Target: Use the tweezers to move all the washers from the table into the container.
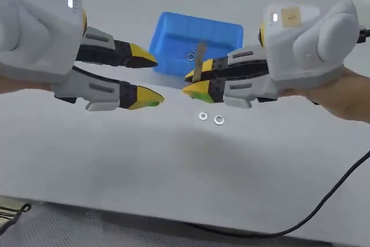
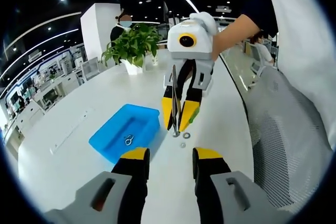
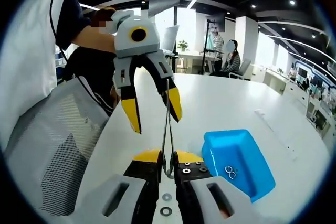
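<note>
right gripper [image 1: 192, 82] pinches the tweezers [image 1: 200, 61], their long axis upright.

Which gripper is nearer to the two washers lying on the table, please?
The right. The right gripper, shut on the tweezers, hangs just above the washers; the left gripper, open, is farther off, to their left in the head view.

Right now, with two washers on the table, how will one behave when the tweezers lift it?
The washers look thin, flat and shiny, so probably light but slippery against the tweezers. Lying flush on the smooth table, one may skate away if nudged rather than pinched.
</note>
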{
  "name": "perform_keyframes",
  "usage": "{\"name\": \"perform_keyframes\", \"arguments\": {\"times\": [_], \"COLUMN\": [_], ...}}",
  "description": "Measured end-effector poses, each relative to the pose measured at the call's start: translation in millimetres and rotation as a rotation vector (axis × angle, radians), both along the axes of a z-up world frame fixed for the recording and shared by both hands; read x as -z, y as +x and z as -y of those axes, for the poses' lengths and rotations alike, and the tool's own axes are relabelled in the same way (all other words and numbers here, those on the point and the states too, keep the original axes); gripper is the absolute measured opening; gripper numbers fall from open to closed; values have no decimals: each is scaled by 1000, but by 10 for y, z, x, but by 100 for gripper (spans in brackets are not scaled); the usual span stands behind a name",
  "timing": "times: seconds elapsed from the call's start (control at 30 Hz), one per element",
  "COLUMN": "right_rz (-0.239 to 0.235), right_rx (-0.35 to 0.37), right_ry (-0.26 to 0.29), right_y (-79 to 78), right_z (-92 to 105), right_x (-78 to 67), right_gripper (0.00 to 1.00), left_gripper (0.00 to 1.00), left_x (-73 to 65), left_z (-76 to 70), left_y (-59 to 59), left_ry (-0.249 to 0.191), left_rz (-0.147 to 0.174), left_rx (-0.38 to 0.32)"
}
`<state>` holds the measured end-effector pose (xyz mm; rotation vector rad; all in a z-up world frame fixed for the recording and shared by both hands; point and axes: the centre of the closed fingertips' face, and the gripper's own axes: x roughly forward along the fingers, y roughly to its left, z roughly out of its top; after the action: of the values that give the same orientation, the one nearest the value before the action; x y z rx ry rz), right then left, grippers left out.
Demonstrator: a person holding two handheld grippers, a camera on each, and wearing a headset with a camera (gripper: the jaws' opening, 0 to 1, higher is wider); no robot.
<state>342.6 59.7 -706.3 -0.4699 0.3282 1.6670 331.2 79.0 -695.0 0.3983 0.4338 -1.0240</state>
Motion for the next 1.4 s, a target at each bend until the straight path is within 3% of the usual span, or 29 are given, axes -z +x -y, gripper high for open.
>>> {"name": "perform_keyframes", "arguments": {"times": [0.2, 0.27, 0.57, 0.87, 1.0, 1.1, 1.17, 1.4], "right_rz": [16, 19, 61, 80, 103, 104, 104, 89], "right_rx": [-6, -5, 24, 63, 78, 93, 96, 125], "right_ry": [0, -1, 19, 37, 27, 18, 16, -11], "right_y": [69, 92, 490, 844, 1023, 1151, 1184, 1321], "right_z": [51, 57, 73, -47, -103, -134, -143, -114], "right_x": [-101, -142, -324, -343, -240, -116, -57, 215], "right_gripper": [10, 10, 10, 10, 10, 10, 10, 10], "left_gripper": [44, 45, 61, 81, 85, 92, 92, 96], "left_x": [114, 158, 199, 201, 232, 231, 248, 363], "left_z": [44, 29, -80, -179, -230, -228, -248, -319], "left_y": [-108, -142, -178, -118, -108, -118, -111, -128], "left_ry": [-3, 3, -13, -40, -43, -100, -91, -72], "left_rz": [-33, -58, -92, -106, -118, -158, -150, -180], "left_rx": [-21, -27, -57, -116, -139, -167, -172, -193]}}
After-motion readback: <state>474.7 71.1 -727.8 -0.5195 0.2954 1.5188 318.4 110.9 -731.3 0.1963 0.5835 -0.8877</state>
